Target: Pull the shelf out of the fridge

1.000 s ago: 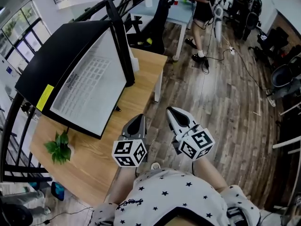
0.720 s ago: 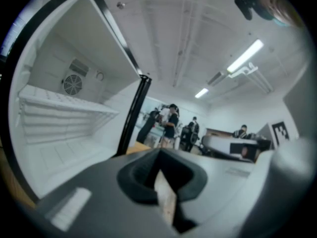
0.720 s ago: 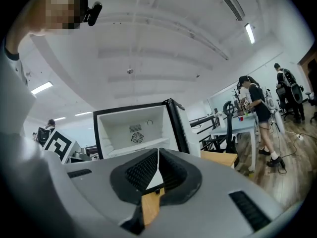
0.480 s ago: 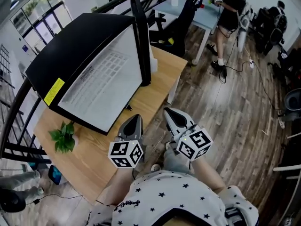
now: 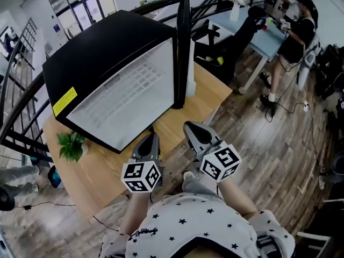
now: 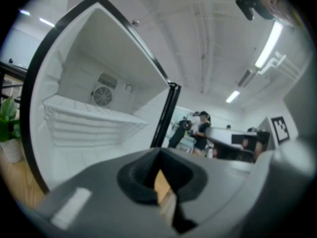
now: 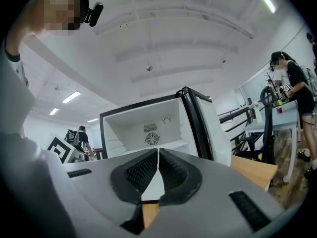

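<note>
Black fridge (image 5: 107, 52) x1, 1 shelf (image 6: 94, 114); L gripper (image 5: 152, 137), R gripper (image 5: 190, 126) closed.

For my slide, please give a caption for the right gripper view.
Right gripper, jaws shut, faces the open fridge, shelf inside, on a wooden table.

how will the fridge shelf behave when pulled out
The shelf looks like a thin white wire rack, so probably stiff and light. It spans the fridge wall to wall, so it likely slides straight, and might dip once mostly out.
</note>
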